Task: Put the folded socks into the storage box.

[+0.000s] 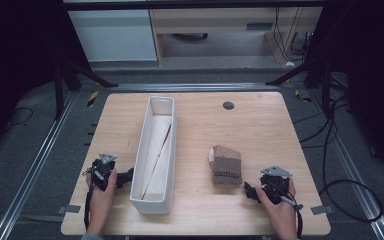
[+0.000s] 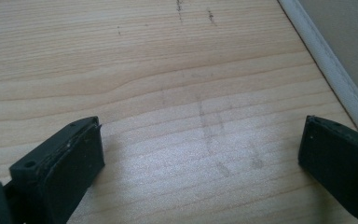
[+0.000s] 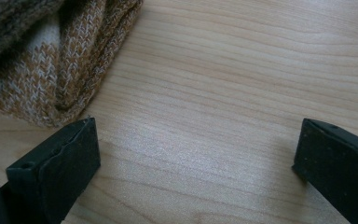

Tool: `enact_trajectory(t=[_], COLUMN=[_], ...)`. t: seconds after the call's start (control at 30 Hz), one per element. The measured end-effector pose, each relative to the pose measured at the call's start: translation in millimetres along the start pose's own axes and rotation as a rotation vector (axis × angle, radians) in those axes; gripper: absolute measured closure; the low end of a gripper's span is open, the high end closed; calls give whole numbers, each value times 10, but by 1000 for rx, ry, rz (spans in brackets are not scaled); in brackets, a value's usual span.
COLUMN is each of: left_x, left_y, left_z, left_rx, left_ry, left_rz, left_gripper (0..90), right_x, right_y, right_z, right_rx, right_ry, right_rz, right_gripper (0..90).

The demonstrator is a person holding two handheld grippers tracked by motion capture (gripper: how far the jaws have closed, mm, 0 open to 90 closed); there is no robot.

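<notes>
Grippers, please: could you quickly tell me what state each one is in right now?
Left gripper: open, holding nothing, over bare table.
Right gripper: open, holding nothing, beside the folded socks.

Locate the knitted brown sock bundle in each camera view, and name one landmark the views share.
High view: sock bundle lies right of centre on the table, just ahead of the right claw.
Left gripper view: not in it.
Right gripper view: top left corner, beside one jaw.
Shared landmark: the light wood tabletop.

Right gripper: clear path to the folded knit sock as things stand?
Probably yes. The right gripper sits open on bare table just right of the knit sock, nothing between them; in the right gripper view the sock's edge lies beside one jaw.
</notes>
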State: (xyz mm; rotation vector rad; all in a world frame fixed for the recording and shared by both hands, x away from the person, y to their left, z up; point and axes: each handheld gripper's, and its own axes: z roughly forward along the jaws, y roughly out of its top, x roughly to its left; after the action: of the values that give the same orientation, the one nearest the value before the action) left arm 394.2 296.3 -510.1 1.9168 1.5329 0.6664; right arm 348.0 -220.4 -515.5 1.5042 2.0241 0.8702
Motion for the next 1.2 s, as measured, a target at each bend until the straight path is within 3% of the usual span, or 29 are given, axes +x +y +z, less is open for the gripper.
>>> enact_trajectory(t=[0.37,0.57,0.7,0.87,0.97,1.13,1.2], left_x=[-6,-7,-9,-11,-11,-8,-7], left_y=[2,2,16,40,38,34,17], left_z=[2,3,18,41,40,35,19], left_rx=[-1,-1,-2,-2,-2,-1,-2], left_ry=[4,4,6,10,9,6,-1], left_rz=[-4,-5,-7,-10,-10,-6,0], left_gripper=[0,0,0,0,0,0,0], right_x=[-2,-14,43,84,153,267,310], right_y=[-5,0,110,225,359,667,827], right_z=[-8,-70,-216,-332,-390,-463,-499], right_rx=[-4,-35,-50,-48,-35,20,46], right_ry=[6,29,50,91,126,150,185], right_rz=[3,11,-68,-85,-122,-250,-316], right_gripper=[11,95,112,110,122,164,176])
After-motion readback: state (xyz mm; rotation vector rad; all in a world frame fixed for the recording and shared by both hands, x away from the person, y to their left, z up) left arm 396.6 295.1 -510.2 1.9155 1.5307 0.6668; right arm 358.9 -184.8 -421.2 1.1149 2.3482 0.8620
